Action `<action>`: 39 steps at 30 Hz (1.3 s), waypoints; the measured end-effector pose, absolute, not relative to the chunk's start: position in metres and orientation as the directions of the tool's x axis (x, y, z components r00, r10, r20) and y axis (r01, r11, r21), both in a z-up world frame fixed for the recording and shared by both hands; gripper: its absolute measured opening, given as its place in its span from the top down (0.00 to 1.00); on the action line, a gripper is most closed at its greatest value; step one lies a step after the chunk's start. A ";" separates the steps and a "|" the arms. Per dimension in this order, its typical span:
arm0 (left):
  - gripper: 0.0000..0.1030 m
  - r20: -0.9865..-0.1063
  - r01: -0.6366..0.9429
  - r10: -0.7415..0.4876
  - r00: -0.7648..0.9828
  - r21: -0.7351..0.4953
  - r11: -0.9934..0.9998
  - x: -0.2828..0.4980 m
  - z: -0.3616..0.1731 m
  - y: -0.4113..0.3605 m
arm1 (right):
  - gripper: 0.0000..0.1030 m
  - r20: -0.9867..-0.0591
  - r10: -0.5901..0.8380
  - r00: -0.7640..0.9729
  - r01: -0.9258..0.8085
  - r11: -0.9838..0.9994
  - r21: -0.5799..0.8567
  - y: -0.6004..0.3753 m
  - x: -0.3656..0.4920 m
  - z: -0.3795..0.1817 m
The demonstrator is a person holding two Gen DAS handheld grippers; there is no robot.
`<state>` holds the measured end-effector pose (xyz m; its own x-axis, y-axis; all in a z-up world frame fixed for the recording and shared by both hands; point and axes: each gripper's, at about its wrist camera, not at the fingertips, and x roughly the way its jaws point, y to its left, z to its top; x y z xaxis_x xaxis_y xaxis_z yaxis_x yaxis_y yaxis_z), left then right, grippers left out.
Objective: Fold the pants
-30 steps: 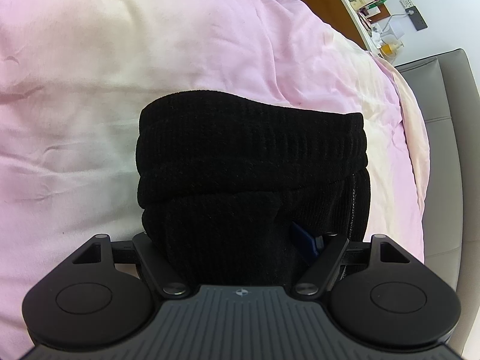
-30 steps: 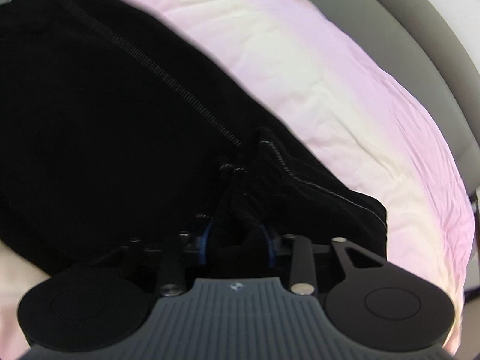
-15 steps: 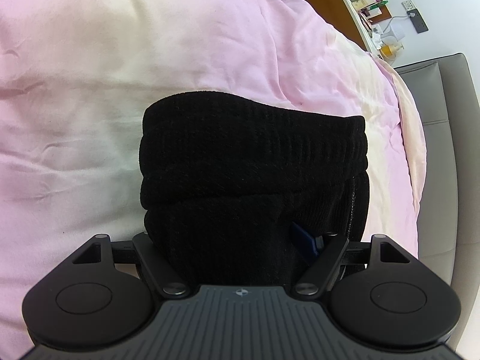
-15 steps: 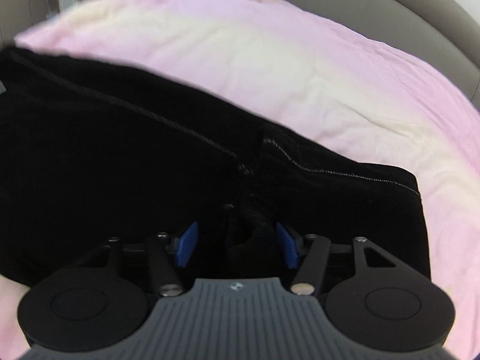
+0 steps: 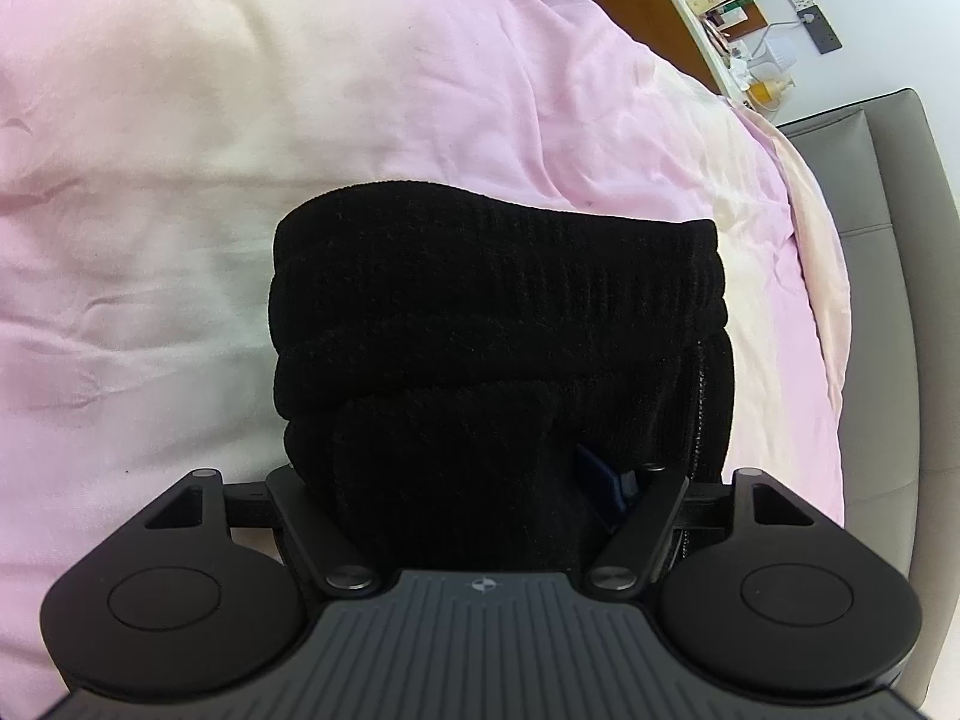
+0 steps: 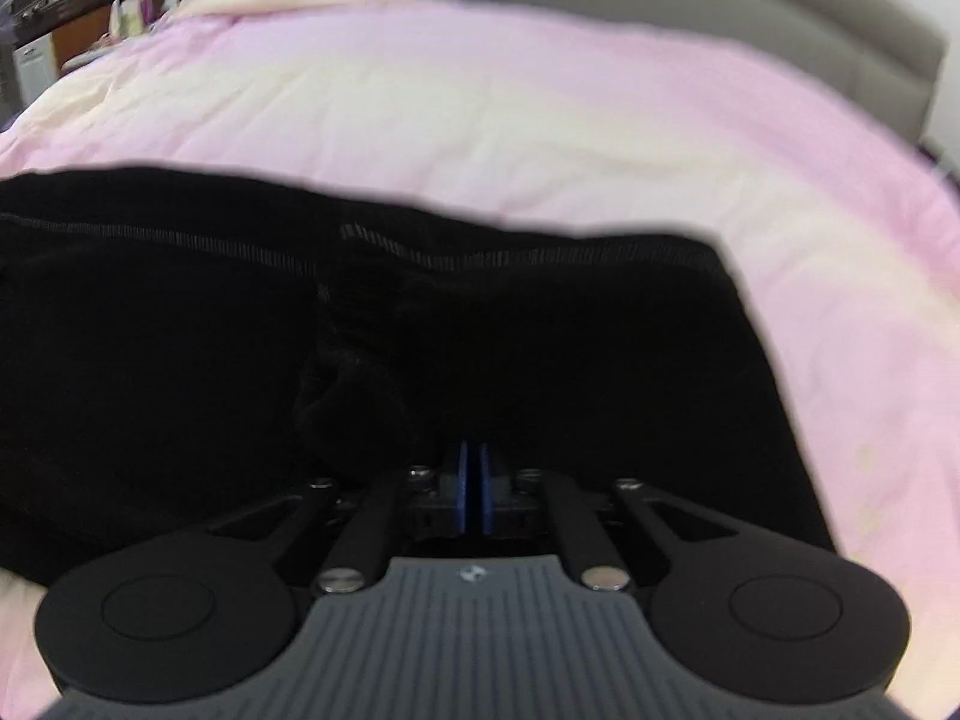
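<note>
**A:** Start at your right gripper [image 6: 472,489]. What do you see?

**B:** Its blue pads [image 6: 462,483] are pressed flat together with no cloth between them. The jaws have just been closing. The view is blurred, but the gripper sits low over the black pants [image 6: 540,348], which spread left and right across the pink duvet [image 6: 540,120].

**A:** And your left gripper [image 5: 474,480]?

**B:** Its jaws stand wide, with a thick bunch of the pants [image 5: 492,312] filling the gap. One blue pad [image 5: 603,480] shows on the right, against the cloth; the other is buried, so you cannot tell if it presses. The jaws have just been closing a little.

**A:** What lies beyond?

**B:** The folded bundle blocks your near view of the duvet [image 5: 300,120]. Past the bed's far edge are a grey upholstered headboard [image 5: 888,252] and a cluttered shelf [image 5: 726,6].
</note>
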<state>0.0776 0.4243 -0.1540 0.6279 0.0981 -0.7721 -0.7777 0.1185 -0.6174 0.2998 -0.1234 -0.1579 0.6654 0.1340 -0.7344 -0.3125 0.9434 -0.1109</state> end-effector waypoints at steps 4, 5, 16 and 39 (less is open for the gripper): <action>0.34 -0.761 -0.769 0.123 0.637 -0.614 0.178 0.080 -0.145 0.419 | 0.88 -0.605 0.301 0.737 -0.384 0.923 -0.010 -0.085 0.253 -0.128; 0.36 -0.758 -0.765 0.125 0.640 -0.616 0.187 0.079 -0.143 0.418 | 0.81 -0.605 0.373 0.703 -0.442 0.896 0.039 -0.072 0.246 -0.127; 0.51 -0.745 -0.747 0.128 0.654 -0.612 0.259 0.077 -0.135 0.413 | 0.87 -0.700 0.499 0.511 -0.674 0.738 0.033 0.102 0.204 -0.186; 0.57 -0.346 0.024 0.197 0.917 0.541 0.841 0.102 -0.068 0.108 | 0.64 -0.496 0.513 0.700 -0.314 0.845 0.433 -0.121 0.169 -0.143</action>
